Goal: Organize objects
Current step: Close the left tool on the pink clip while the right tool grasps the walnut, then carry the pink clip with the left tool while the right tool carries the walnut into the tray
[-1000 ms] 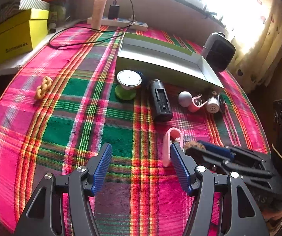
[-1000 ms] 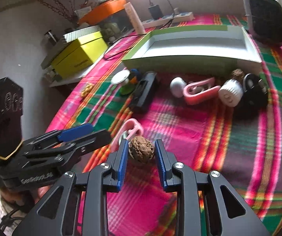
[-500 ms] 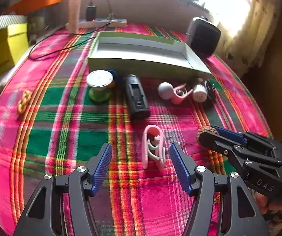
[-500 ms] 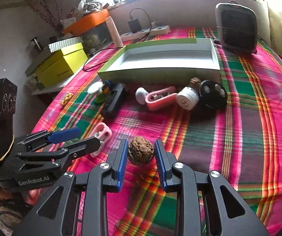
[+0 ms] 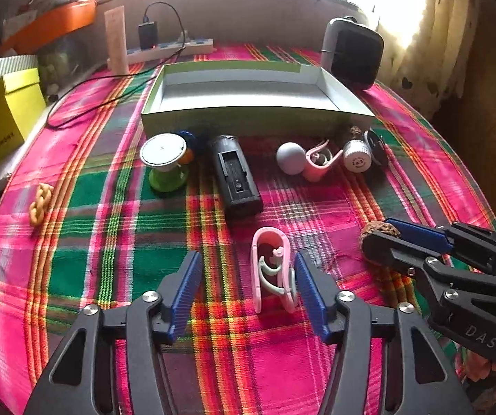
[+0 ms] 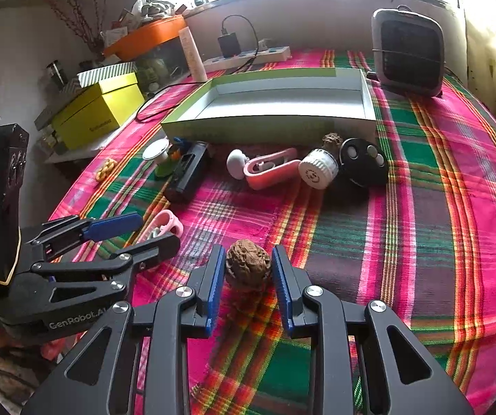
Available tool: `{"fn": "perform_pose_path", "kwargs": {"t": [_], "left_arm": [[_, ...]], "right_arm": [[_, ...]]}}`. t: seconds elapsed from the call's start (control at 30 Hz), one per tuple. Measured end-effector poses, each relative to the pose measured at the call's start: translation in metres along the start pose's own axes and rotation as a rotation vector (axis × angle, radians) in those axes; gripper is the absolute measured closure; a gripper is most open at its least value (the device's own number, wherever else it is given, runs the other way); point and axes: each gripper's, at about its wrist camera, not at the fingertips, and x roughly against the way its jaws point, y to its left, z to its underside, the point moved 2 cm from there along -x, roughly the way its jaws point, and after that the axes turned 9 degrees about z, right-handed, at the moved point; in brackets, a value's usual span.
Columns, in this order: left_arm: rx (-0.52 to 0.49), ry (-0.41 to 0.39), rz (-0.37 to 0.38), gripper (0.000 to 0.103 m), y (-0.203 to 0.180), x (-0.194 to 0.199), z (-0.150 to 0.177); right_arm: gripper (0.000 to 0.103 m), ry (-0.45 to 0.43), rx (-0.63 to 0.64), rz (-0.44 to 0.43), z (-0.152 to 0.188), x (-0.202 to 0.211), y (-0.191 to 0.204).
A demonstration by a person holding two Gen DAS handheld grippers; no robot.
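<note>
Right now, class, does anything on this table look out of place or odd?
Yes: the tray is empty, while the items lie outside it on the cloth. A yellow chain lies apart, near the cloth's left edge.

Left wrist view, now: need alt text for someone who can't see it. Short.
The left gripper, its jaws just closing, straddles a pink clip lying on a pink-and-green plaid tablecloth, pads not yet pressing it. At right, the right gripper holds a walnut. Beyond, small items line the front of an empty shallow tray.
</note>
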Motion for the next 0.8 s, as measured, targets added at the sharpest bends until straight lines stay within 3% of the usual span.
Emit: {"fn": "perform_pose_path", "kwargs": {"t": [0.37,0.57,0.8], "left_arm": [[-0.011,-0.011,-0.018,0.073,0.005,0.0005,-0.0025],[-0.017,-0.011,-0.013,0.081,0.0048,0.0003,-0.0027],[-0.02,-0.007,-0.009,0.081,0.0039,-0.0001,-0.0037]], "right_arm": [[0.074,-0.003,0.005,0.022,0.0004,0.0006,0.0025],[0.074,-0.001,0.005,0.029,0.0003,0.0011,0.0033],[0.074,0.001,0.001,0.034,0.0002,0.0016,0.0031]]}}
